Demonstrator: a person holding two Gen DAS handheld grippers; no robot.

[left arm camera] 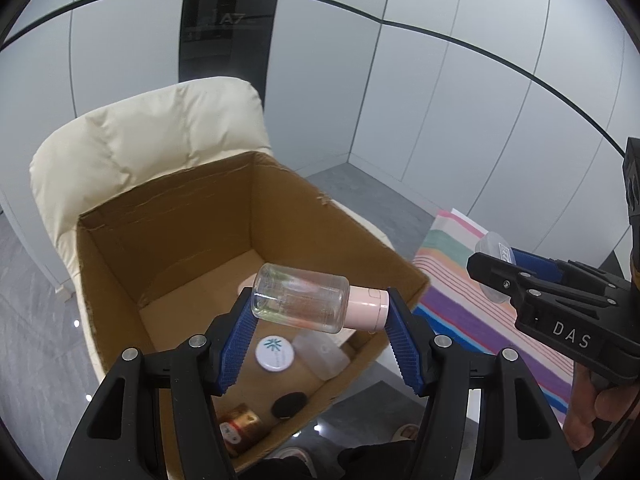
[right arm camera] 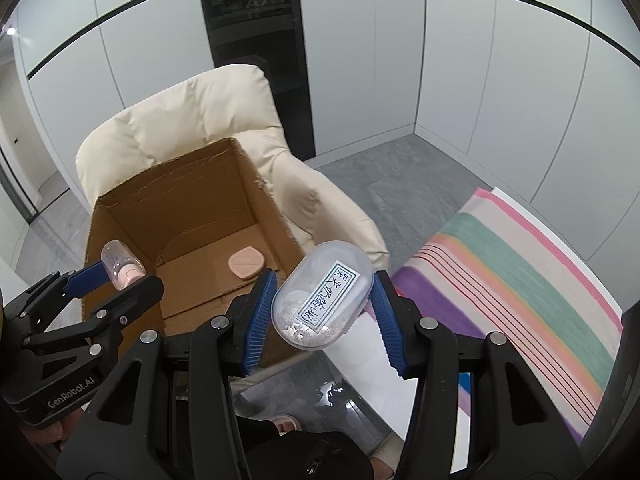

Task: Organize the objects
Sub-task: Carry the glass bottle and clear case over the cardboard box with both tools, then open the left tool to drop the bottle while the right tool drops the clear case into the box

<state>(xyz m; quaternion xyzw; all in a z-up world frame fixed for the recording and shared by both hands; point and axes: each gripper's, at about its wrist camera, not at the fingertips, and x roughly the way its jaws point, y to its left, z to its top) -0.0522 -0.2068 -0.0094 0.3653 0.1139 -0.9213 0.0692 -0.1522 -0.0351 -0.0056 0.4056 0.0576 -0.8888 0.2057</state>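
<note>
Your left gripper (left arm camera: 320,312) pinched the clear bottle (left arm camera: 300,304) end to end (long axis crosswise) above the cardboard box (left arm camera: 168,216), while your right gripper (right arm camera: 324,300) clamped the labelled capsule (right arm camera: 324,300) just outside its right edge.

A cream armchair (right arm camera: 192,120) stands by grey wall panels (right arm camera: 500,60).
</note>
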